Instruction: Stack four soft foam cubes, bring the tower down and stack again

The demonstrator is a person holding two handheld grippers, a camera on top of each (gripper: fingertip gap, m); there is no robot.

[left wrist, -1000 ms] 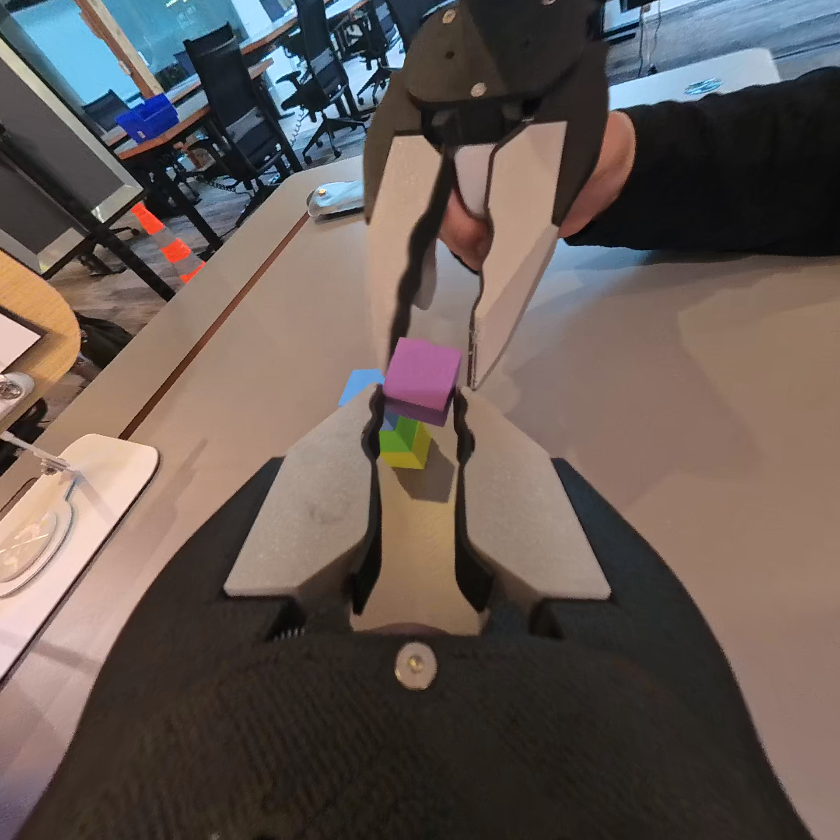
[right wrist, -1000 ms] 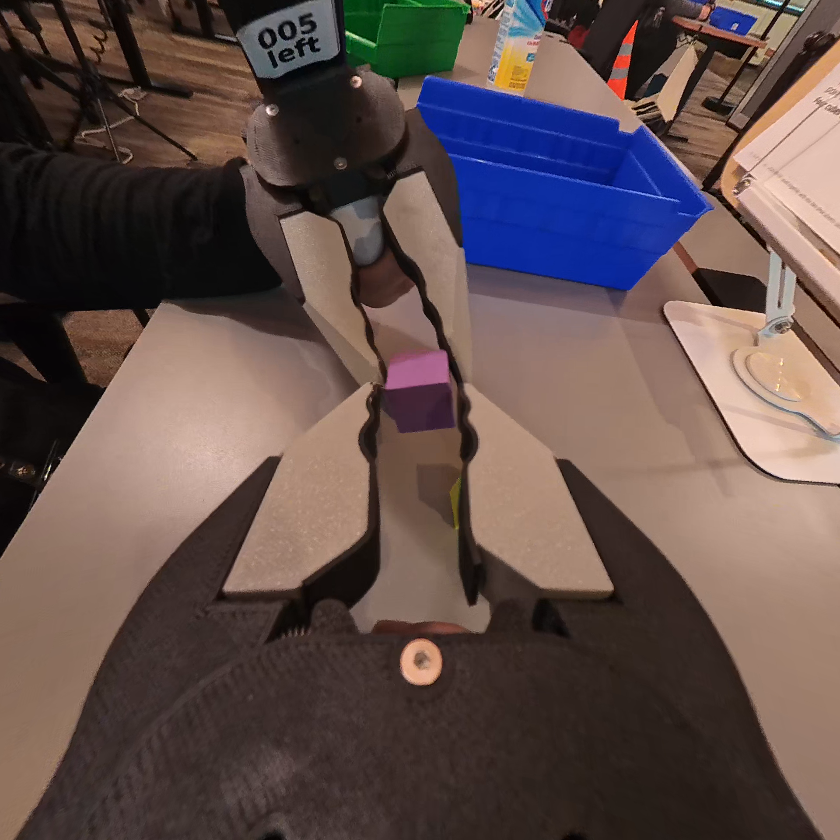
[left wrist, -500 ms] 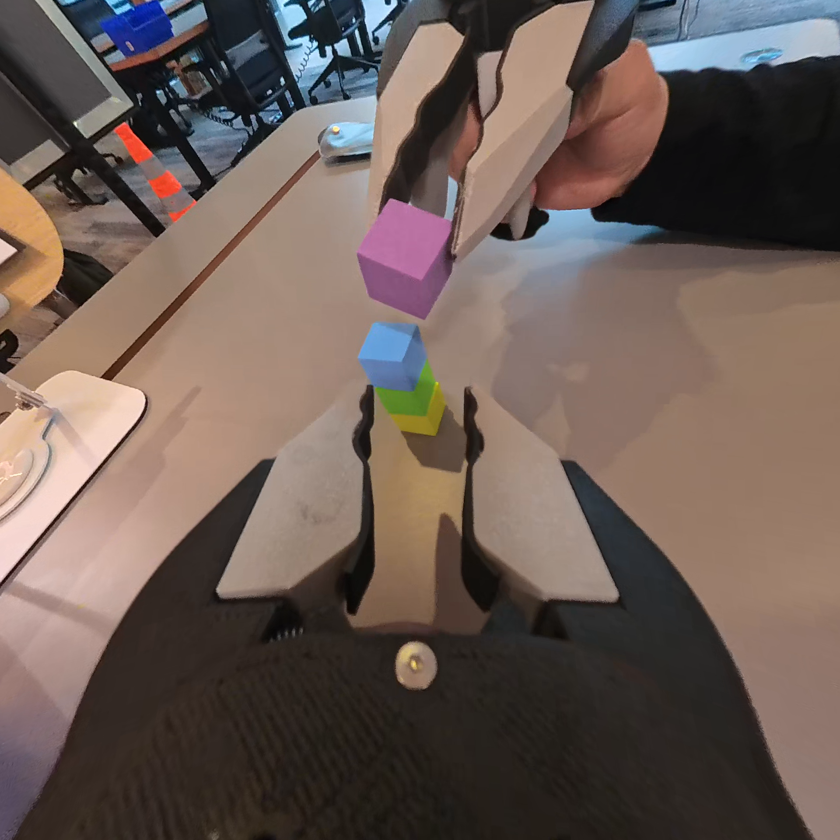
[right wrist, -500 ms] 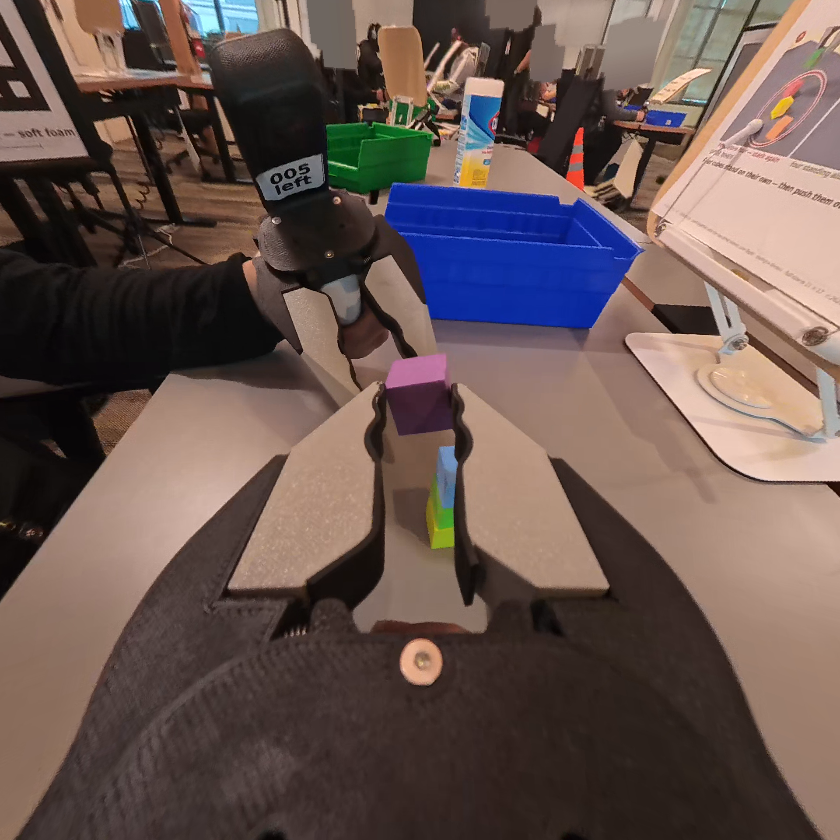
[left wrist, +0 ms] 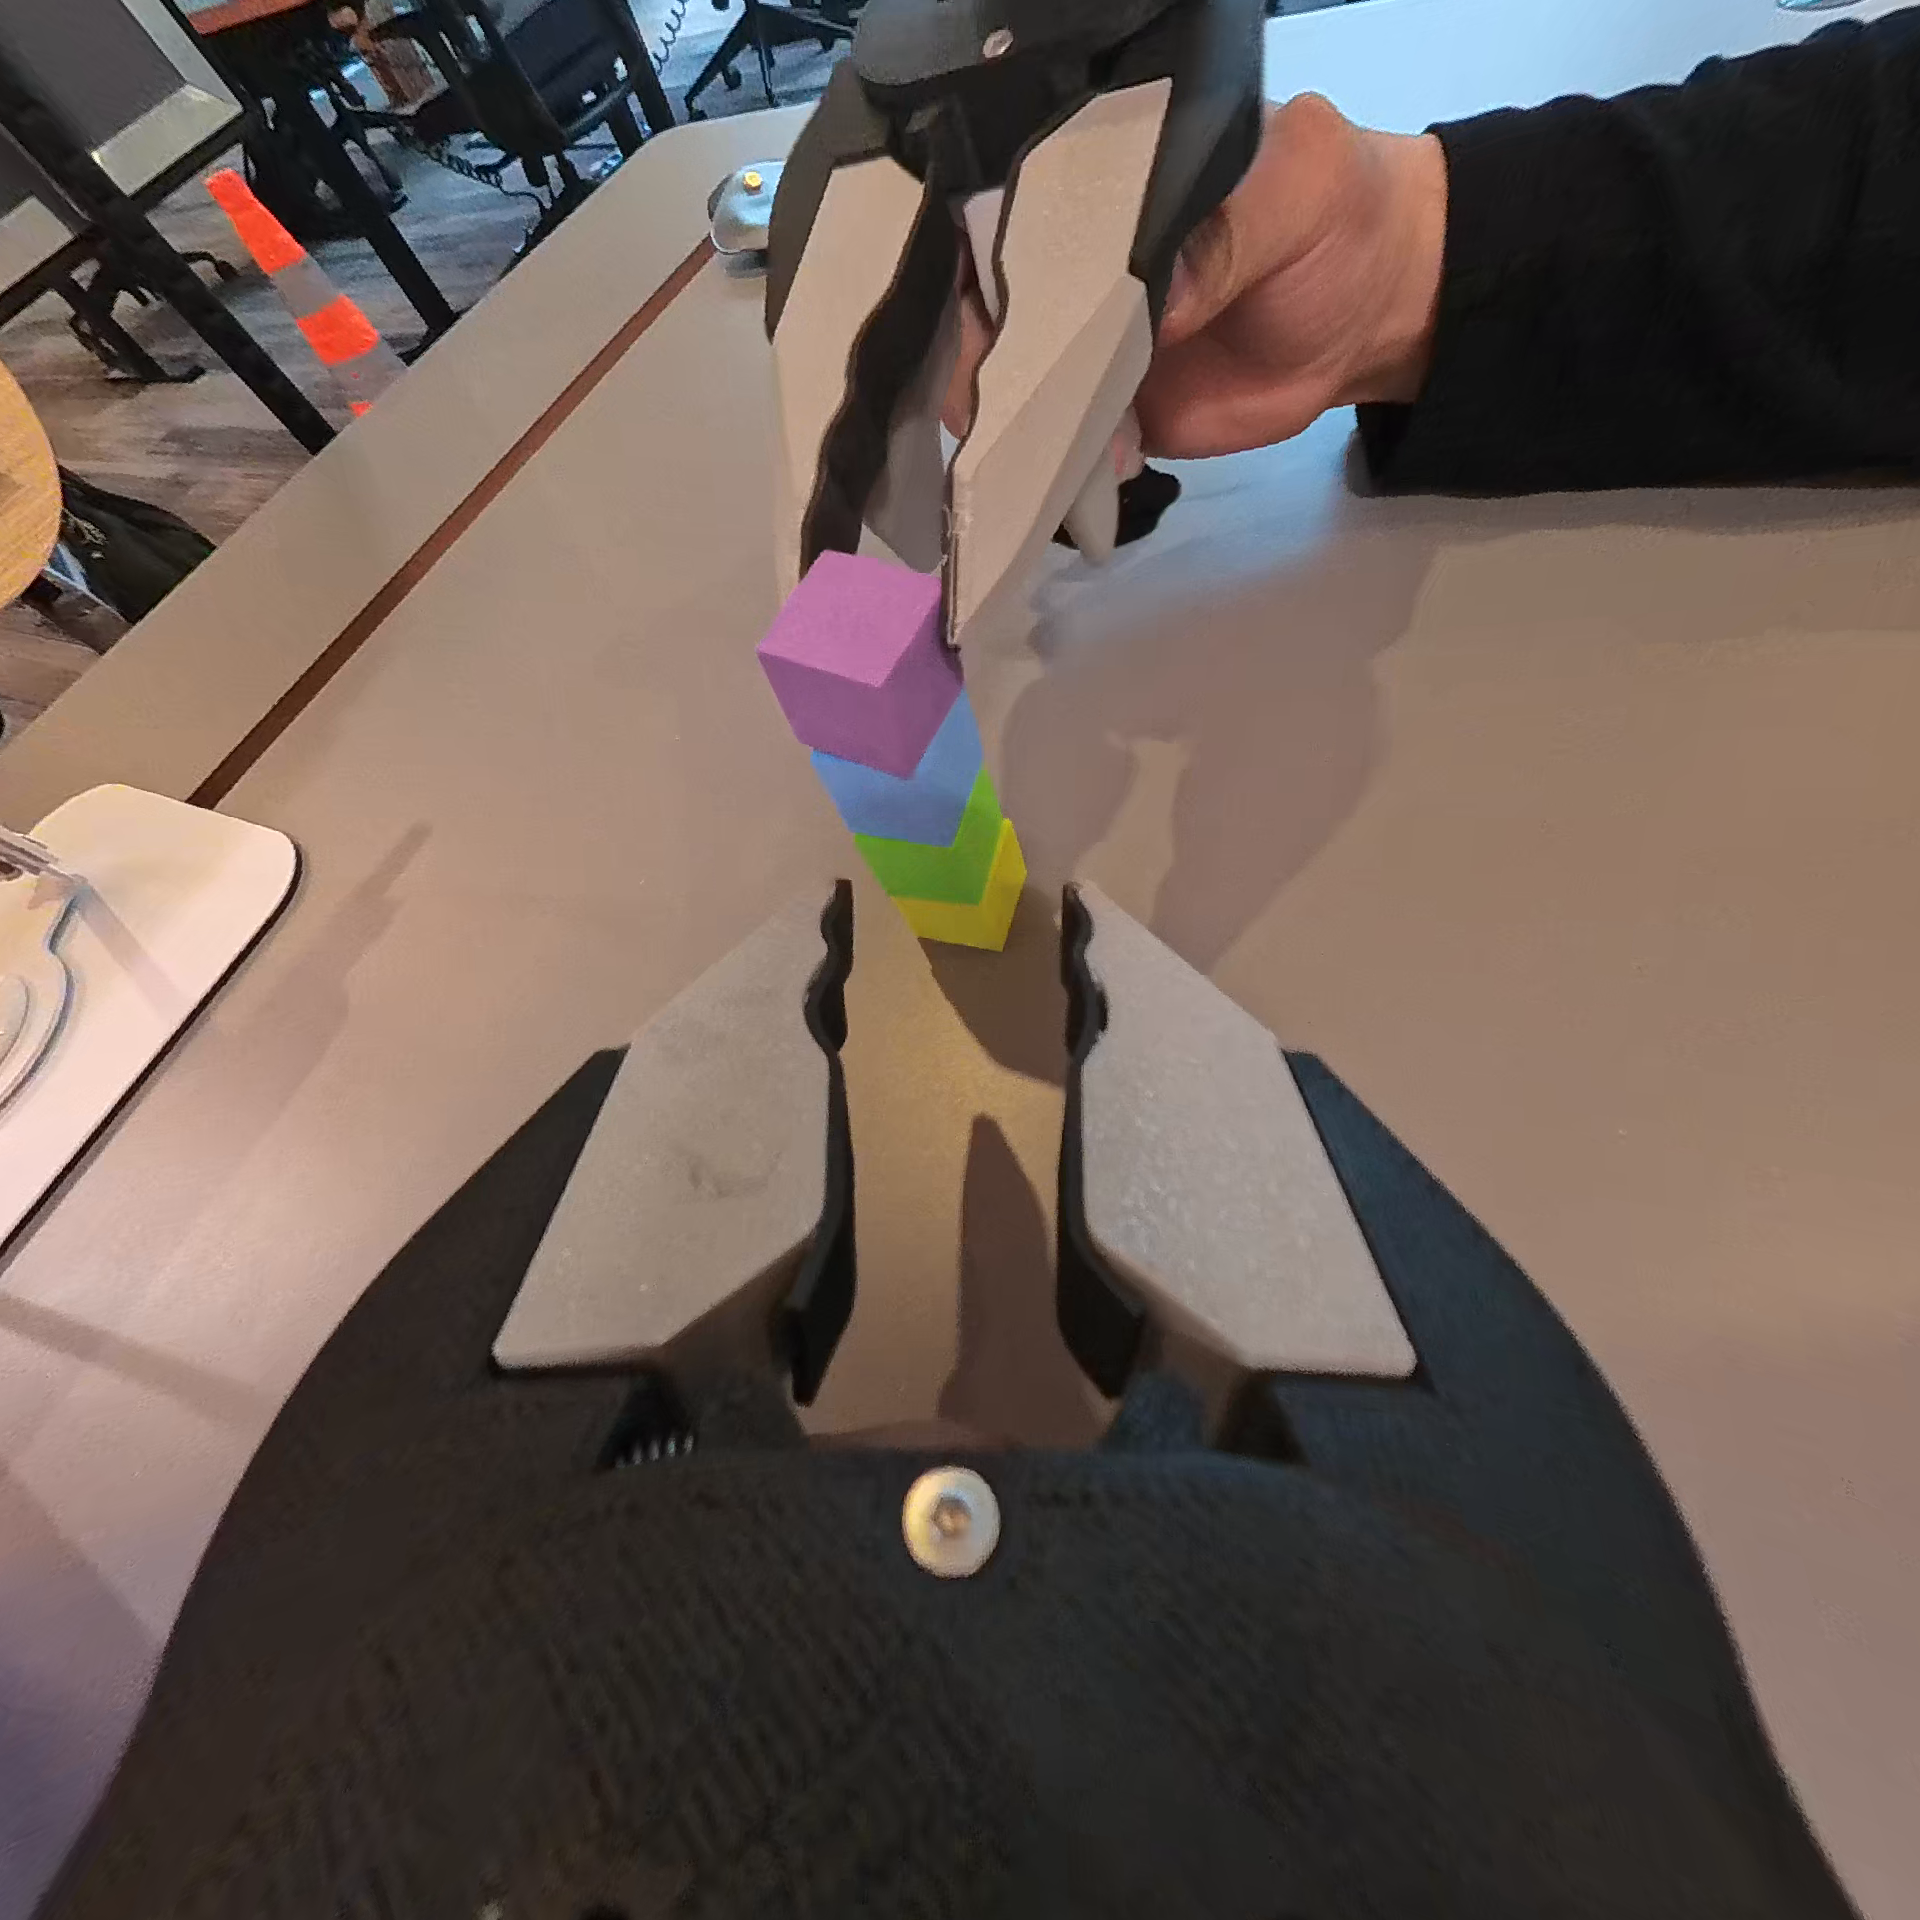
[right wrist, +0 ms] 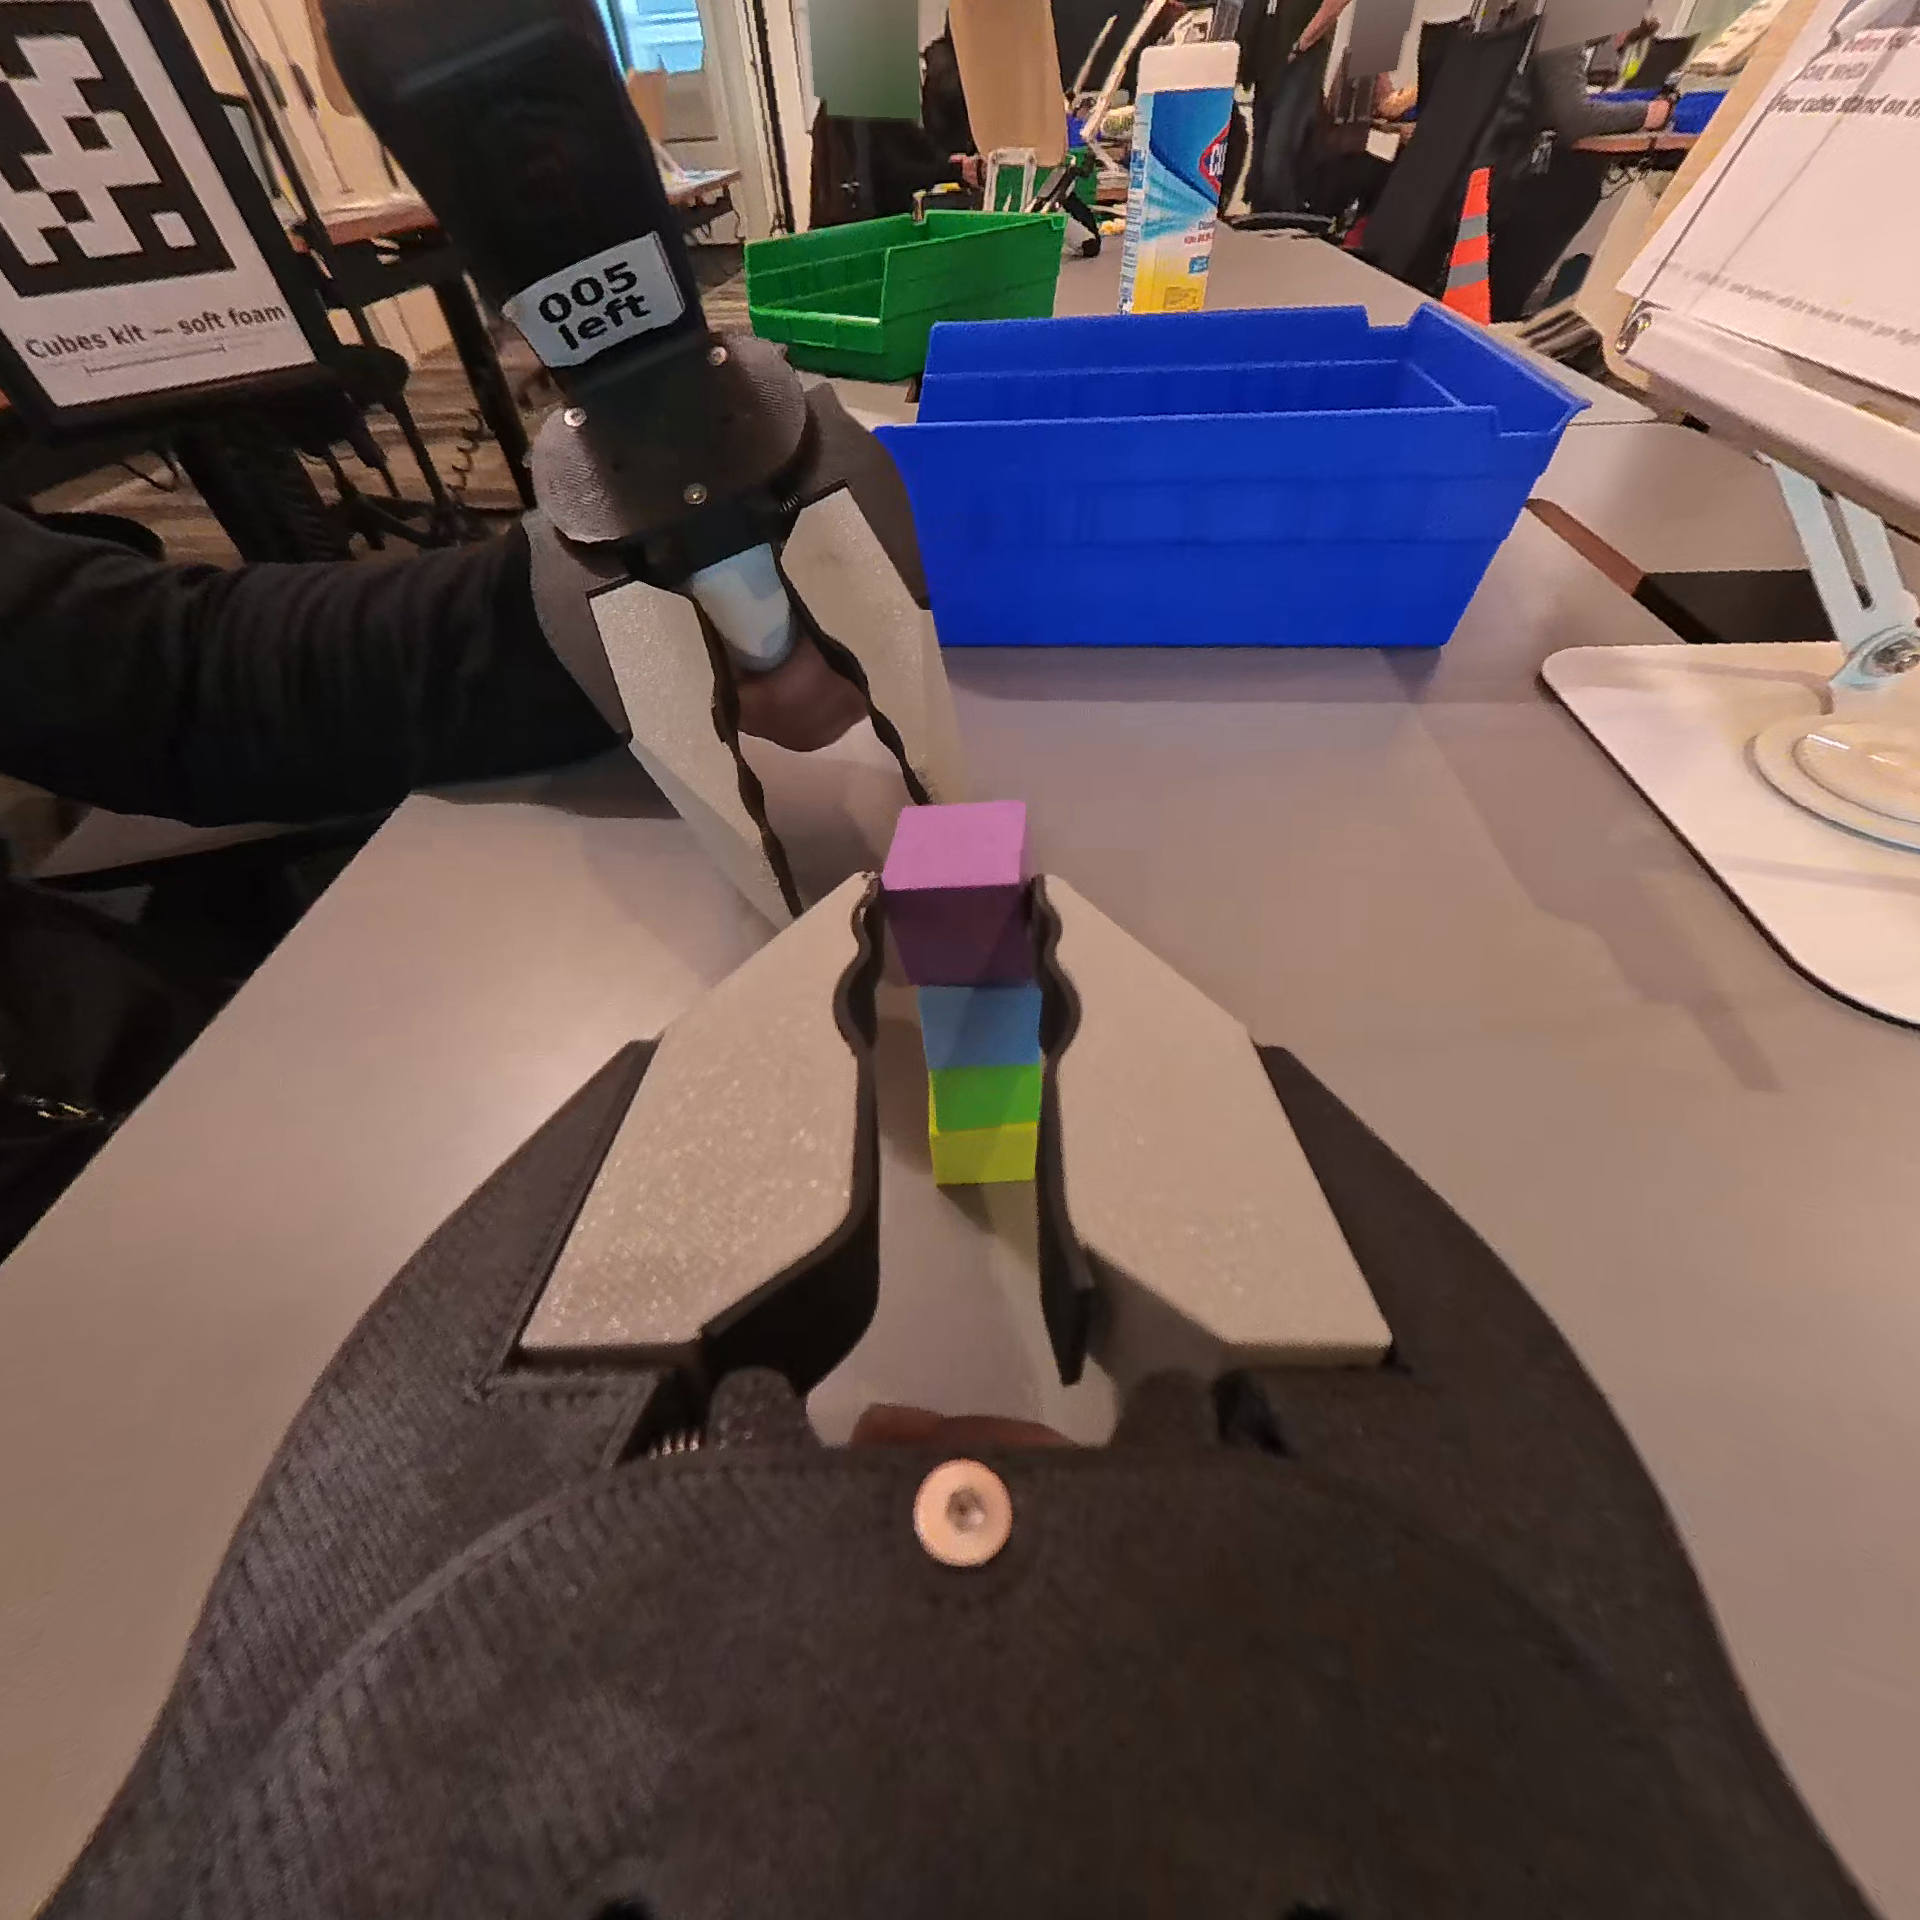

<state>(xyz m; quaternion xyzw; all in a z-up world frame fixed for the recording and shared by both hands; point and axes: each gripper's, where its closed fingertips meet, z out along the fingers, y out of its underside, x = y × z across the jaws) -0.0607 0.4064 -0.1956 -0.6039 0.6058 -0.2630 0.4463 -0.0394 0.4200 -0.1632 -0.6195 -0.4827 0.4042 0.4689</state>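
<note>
Left wrist view: left gripper (left wrist: pixel 951 951) spread wide, holding nothing, low over the grey table (left wrist: pixel 1507 831), tips just short of the stack. Stack upright but staggered: yellow cube (left wrist: pixel 971 904) on the table, green cube (left wrist: pixel 935 847) on it, blue cube (left wrist: pixel 914 784) next, purple cube (left wrist: pixel 857 665) on top, twisted off square. Right gripper (left wrist: pixel 883 566) comes down from above, pinching the purple cube; a hand (left wrist: pixel 1288 301) holds it.

Right wrist view: right gripper (right wrist: pixel 961 914) fingers pressed on both sides of the purple cube (right wrist: pixel 961 894), which sits on the blue cube (right wrist: pixel 982 1023); green (right wrist: pixel 985 1091) and yellow (right wrist: pixel 985 1148) below. Left gripper (right wrist: pixel 831 831) behind the stack, empty and parted. Blue bin (right wrist: pixel 1216 530) farther back.
</note>
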